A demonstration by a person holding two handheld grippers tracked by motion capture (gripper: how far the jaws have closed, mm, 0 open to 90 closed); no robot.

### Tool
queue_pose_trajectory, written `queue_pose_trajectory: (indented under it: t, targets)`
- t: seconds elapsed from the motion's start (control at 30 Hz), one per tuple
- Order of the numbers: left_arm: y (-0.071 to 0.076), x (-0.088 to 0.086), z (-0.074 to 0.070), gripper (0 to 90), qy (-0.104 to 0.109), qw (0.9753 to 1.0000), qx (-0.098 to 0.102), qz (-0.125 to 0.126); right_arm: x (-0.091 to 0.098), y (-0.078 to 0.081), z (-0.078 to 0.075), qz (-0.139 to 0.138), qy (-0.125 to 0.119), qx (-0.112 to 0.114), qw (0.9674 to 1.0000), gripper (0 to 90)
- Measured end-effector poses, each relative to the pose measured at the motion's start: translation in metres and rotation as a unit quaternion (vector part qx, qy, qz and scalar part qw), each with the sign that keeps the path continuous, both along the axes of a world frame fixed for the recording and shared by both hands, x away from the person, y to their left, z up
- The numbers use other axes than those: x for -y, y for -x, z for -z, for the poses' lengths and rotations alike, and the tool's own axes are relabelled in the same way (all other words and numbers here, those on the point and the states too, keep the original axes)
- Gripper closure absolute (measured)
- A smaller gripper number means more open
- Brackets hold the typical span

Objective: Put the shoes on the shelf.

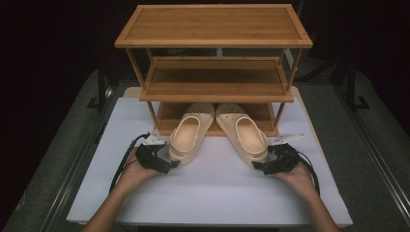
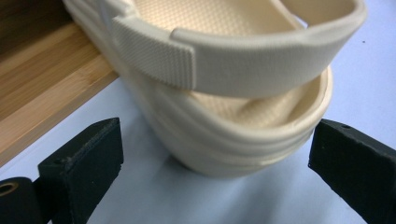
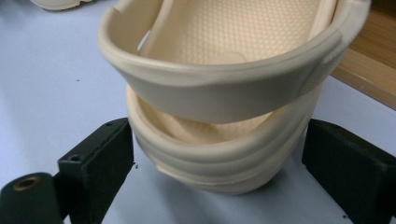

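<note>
High view: two clogs, left clog [image 1: 189,135] and right clog [image 1: 242,133], toes on rack's [image 1: 213,41] bottom shelf, heels on tabletop [image 1: 212,188]. Left gripper [image 1: 169,164] and right gripper [image 1: 257,166] spread wide around the heels, gripping nothing. Foam looks light, springy; grip heel walls.

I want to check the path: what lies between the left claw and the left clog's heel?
Nothing: the left gripper view shows bare white table between the open left claw and the left clog.

We are logging cream clogs [image 1: 189,135] with dotted footbeds and speckled tan toes, a honey-brown bamboo rack [image 1: 215,26], white surface [image 1: 212,193], black jaws.
</note>
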State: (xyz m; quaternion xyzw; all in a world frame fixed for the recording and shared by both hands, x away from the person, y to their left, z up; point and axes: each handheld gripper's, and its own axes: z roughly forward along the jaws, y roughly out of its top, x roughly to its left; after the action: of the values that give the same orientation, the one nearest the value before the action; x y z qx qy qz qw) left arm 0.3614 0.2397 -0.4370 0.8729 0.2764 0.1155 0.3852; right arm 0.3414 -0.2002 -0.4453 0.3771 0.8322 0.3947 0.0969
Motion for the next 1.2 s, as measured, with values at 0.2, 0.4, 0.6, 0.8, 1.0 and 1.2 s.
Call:
queue_pose_trajectory:
  t: [0.2, 0.4, 0.6, 0.8, 1.0, 1.2]
  targets:
    - [-0.001, 0.01, 0.003, 4.9, -0.003, 0.9999, 0.009, 0.011, -0.004, -0.003, 0.0, -0.006, -0.004, -0.006, 1.0, 8.1]
    - [-0.007, 0.019, -0.001, 3.3, -0.005, 0.9999, 0.004, 0.013, -0.01, -0.005, 0.0, -0.012, -0.007, -0.008, 0.9999, 8.1]
    - [-0.01, 0.033, -0.004, 3.7, -0.001, 0.9997, 0.01, 0.021, -0.025, -0.007, -0.004, -0.03, -0.007, -0.001, 0.9995, 9.0]
    - [-0.012, 0.05, -0.007, 4.4, 0.001, 0.9993, 0.016, 0.033, -0.043, -0.01, -0.005, -0.045, -0.005, 0.006, 0.999, 9.9]
    - [-0.017, 0.064, -0.007, 8.3, 0.007, 0.9992, 0.021, 0.033, -0.059, -0.015, -0.008, -0.048, -0.001, 0.017, 0.9987, 9.9]
    - [-0.019, 0.065, -0.006, 8.2, 0.013, 0.9993, 0.021, 0.03, -0.061, -0.018, -0.007, -0.038, -0.001, 0.021, 0.999, 9.4]
